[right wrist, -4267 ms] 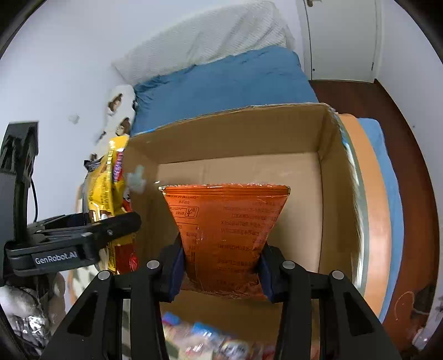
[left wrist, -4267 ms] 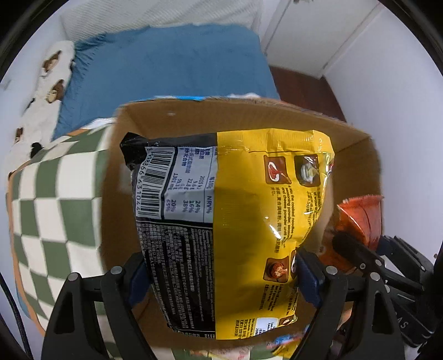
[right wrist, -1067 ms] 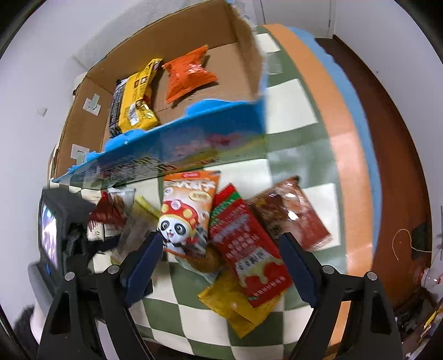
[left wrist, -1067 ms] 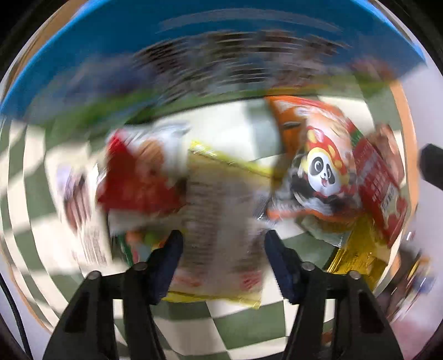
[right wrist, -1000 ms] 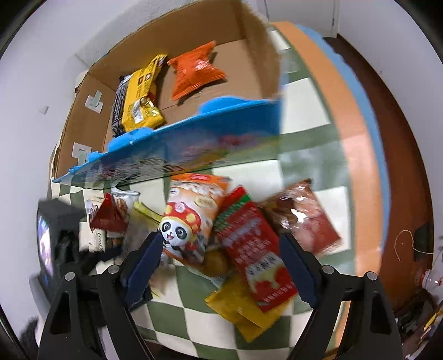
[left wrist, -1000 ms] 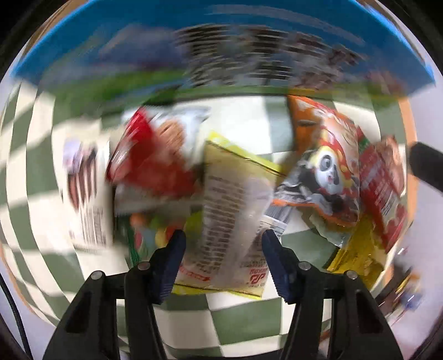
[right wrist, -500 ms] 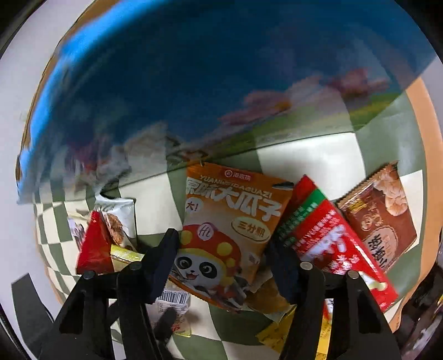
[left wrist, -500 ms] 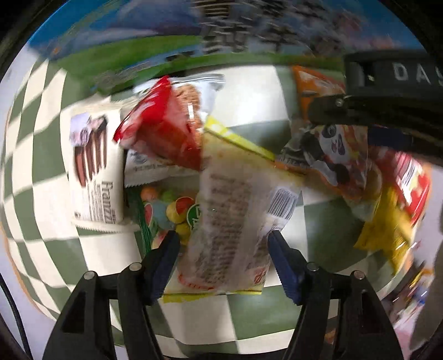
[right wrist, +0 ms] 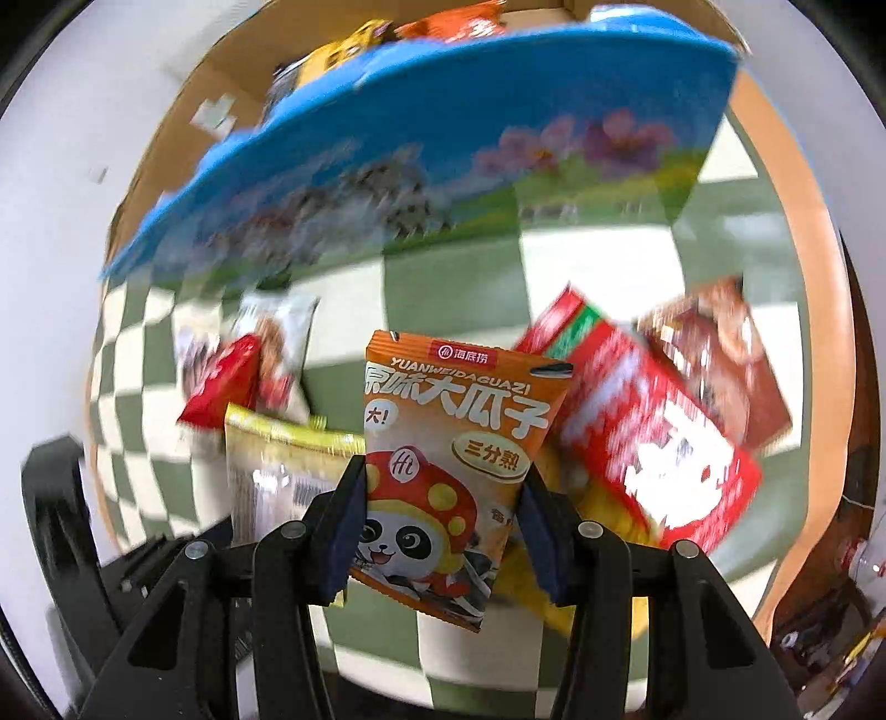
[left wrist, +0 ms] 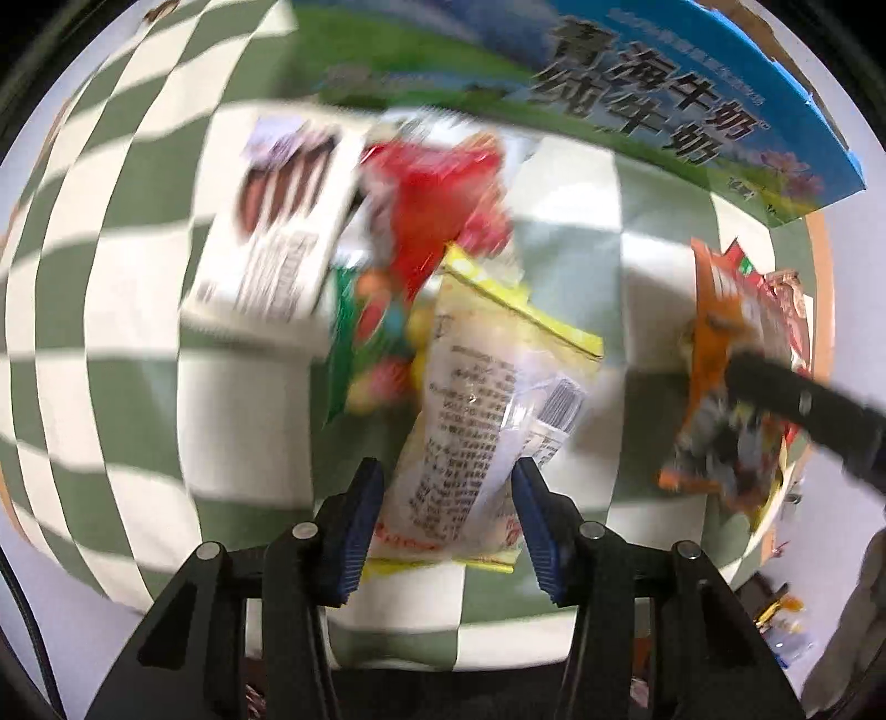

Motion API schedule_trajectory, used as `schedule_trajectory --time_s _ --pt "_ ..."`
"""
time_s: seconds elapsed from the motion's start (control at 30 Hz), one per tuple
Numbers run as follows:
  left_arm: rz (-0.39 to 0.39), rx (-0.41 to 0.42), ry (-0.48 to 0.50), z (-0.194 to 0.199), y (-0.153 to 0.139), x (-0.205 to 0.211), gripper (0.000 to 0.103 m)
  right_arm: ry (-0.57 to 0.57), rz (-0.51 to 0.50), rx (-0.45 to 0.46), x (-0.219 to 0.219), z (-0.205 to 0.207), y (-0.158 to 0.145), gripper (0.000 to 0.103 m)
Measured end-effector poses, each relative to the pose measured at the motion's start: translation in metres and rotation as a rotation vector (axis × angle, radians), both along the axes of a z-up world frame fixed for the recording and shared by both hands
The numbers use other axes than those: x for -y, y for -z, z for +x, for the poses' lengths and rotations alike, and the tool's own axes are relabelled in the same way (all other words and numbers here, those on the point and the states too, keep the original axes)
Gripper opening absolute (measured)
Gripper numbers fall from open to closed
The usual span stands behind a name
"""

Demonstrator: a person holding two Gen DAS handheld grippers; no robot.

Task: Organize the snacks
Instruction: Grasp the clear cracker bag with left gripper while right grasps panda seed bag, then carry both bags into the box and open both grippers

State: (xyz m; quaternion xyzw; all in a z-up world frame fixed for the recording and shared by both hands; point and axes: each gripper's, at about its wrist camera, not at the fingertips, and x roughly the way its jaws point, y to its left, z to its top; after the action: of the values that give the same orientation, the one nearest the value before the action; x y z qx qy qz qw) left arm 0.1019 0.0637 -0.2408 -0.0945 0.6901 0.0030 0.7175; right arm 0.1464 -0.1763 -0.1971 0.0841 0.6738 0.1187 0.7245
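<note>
Two packets gripped, one per gripper, above the checked cloth.

The left gripper, jaws just closed, clamps one pale yellow-edged packet; the right gripper, likewise, one orange panda packet. Both long axes run away from the jaws.

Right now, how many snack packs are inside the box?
2: a yellow pack and, right of it, an orange pack, both peeking over the blue wall of the box. More may be hidden behind it.

both wrist views look steeply down, close, sharing the snack pile.
</note>
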Motion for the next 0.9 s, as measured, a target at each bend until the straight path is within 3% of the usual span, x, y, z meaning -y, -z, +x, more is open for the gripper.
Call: schedule_trajectory --time_s 0.13,0.27,0.3,0.5,0.67,0.7,0.77,0.9 --pt "0.003 -0.052 0.032 -0.020 0.019 -0.008 0.048 -0.057 -0.006 -0.025 -0.007 -0.036 0.009 0.054" --pt "0.037 -0.076 0.117 -0.021 0.036 0.001 0.074 -0.088 -0.050 -0.045 -0.010 -0.065 0.032 0.054" --pt "0.057 -0.115 0.129 -0.015 0.039 0.009 0.077 -0.087 -0.056 -0.057 -0.009 -0.070 0.039 0.054" --pt "0.064 -0.149 0.167 0.007 0.057 0.028 0.086 -0.072 -0.033 -0.082 -0.008 -0.082 0.058 0.058" --pt "0.132 -0.130 0.200 0.016 0.067 0.042 0.084 -0.094 -0.066 -0.064 -0.007 -0.090 0.056 0.059" --pt "0.124 -0.119 0.186 0.015 0.064 0.040 0.081 -0.098 -0.071 -0.064 -0.010 -0.093 0.057 0.059" --pt "0.121 -0.095 0.163 0.012 0.055 0.033 0.059 -0.094 -0.067 -0.068 -0.007 -0.099 0.059 0.059" --pt "0.115 -0.088 0.091 -0.002 0.041 0.007 0.056 -0.086 -0.067 -0.067 -0.005 -0.107 0.059 0.058"
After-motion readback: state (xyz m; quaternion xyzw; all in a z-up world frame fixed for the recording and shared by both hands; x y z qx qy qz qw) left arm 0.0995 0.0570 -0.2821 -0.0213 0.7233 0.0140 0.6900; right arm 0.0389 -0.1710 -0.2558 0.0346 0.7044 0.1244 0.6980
